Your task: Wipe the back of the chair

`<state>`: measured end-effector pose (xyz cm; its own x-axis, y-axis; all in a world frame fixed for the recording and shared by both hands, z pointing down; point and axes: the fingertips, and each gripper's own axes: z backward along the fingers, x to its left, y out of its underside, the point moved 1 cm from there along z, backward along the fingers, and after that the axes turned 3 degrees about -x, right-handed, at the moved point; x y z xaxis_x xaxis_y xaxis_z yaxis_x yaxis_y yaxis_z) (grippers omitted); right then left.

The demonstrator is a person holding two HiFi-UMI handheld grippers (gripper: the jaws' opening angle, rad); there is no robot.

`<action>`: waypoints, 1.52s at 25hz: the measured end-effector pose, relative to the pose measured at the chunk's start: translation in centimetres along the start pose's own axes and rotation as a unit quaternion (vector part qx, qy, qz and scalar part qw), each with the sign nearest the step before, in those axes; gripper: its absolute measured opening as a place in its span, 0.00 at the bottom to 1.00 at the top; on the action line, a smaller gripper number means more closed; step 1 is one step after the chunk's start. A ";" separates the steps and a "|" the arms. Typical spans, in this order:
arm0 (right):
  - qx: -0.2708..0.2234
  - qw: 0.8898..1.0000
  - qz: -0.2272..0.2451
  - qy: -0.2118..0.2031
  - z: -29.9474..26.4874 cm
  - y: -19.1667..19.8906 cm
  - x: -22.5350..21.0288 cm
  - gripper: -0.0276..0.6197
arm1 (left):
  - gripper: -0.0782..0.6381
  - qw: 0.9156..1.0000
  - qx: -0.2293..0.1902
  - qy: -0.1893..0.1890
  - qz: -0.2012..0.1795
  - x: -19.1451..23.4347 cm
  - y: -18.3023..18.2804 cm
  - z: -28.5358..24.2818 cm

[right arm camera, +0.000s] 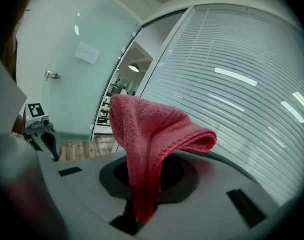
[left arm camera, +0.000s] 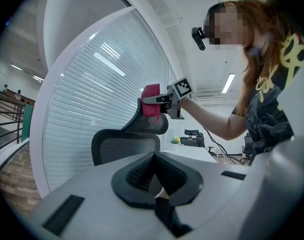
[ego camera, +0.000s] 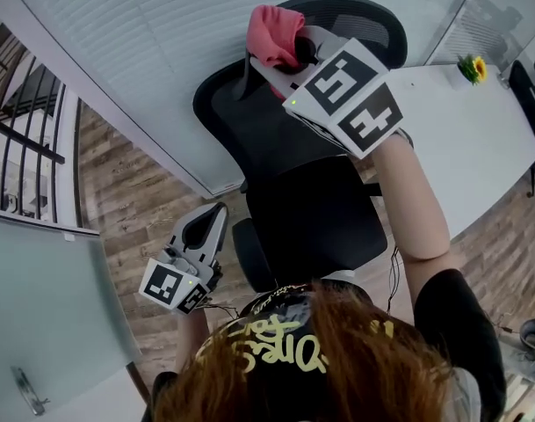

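Note:
A black mesh office chair [ego camera: 285, 148] stands in front of me, its seat toward me and its headrest [ego camera: 364, 20] at the far end. My right gripper [ego camera: 289, 55] is raised to the headrest and shut on a pink cloth [ego camera: 274, 32], which drapes over its jaws [right arm camera: 149, 144]. From the left gripper view the cloth [left arm camera: 152, 100] lies against the headrest's top [left arm camera: 147, 125], above the chair back [left arm camera: 124, 146]. My left gripper [ego camera: 216, 214] hangs low at the chair's left, shut and empty, away from the chair.
A glass wall with white blinds [ego camera: 144, 51] runs right behind the chair. A white table [ego camera: 478, 139] with a yellow flower [ego camera: 471, 67] stands at the right. A frosted glass door [ego camera: 39, 306] and a railing [ego camera: 21, 139] are at the left over wooden floor [ego camera: 126, 200].

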<state>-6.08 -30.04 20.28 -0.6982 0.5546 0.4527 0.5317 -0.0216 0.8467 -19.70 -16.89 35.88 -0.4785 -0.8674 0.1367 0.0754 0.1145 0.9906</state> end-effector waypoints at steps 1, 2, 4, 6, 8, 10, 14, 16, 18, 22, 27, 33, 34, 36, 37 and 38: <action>-0.003 1.000 0.007 -0.009 0.1 0.0 0.4 0.13 | 0.10 1.000 0.001 0.000 -0.003 -0.4 0.0 -0.1; -0.007 1.000 0.008 -0.021 0.3 0.0 0.8 0.13 | 0.10 1.000 0.002 -0.002 -0.005 -0.7 0.1 -0.1; -0.024 0.998 -0.003 -0.050 0.9 0.1 1.6 0.13 | 0.10 1.000 0.003 -0.008 -0.006 -1.1 0.2 -0.3; -0.039 0.997 -0.012 -0.068 1.6 0.5 2.3 0.13 | 0.10 1.000 0.004 -0.016 -0.005 -1.4 0.3 -0.4; -0.044 0.996 -0.014 -0.072 2.6 1.6 2.7 0.13 | 0.10 1.000 0.006 -0.024 -0.006 -1.5 0.5 -0.5; -0.045 0.997 -0.016 -0.066 3.8 3.1 2.4 0.13 | 0.10 0.999 0.005 -0.034 -0.009 -1.7 0.7 -0.7; -0.034 0.999 -0.017 -0.029 6.7 5.9 -0.4 0.13 | 0.10 0.999 0.004 -0.047 -0.010 -2.7 0.5 -2.1; -0.024 0.999 -0.021 -0.003 8.1 7.2 -2.4 0.13 | 0.10 0.999 0.008 -0.046 -0.010 -3.3 0.5 -3.0; -0.018 0.999 -0.030 0.023 9.4 8.5 -4.5 0.13 | 0.10 0.999 0.012 -0.044 -0.010 -3.9 0.6 -3.9; -0.010 0.997 -0.047 0.064 12.0 11.1 -8.2 0.13 | 0.10 0.999 0.018 -0.042 -0.015 -5.1 0.6 -5.7; 0.003 0.994 -0.056 0.098 14.6 13.9 -11.8 0.13 | 0.10 0.999 0.024 -0.043 -0.018 -6.4 0.8 -7.6; 0.050 0.993 -0.031 0.106 15.2 16.7 -13.9 0.13 | 0.10 0.998 0.022 -0.053 -0.015 -7.3 1.0 -9.1; 0.053 0.993 -0.029 0.106 15.2 17.0 -14.1 0.13 | 0.10 0.998 0.021 -0.053 -0.014 -7.4 1.0 -9.4; 0.053 0.993 -0.030 0.104 15.0 17.4 -14.3 0.13 | 0.10 0.998 0.022 -0.052 -0.015 -7.5 1.2 -10.0; 0.050 0.993 -0.033 0.102 14.8 17.4 -14.4 0.13 | 0.10 0.998 0.023 -0.051 -0.015 -7.6 1.2 -10.2; 0.047 0.993 -0.035 0.101 14.7 17.4 -14.4 0.13 | 0.10 0.998 0.024 -0.051 -0.015 -7.7 1.3 -10.4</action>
<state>20.30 -26.17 24.34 -0.8119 0.3745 0.4478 0.5139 0.0948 0.8526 -6.84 -15.12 36.00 -0.5660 -0.8178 0.1041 0.0184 0.1137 0.9933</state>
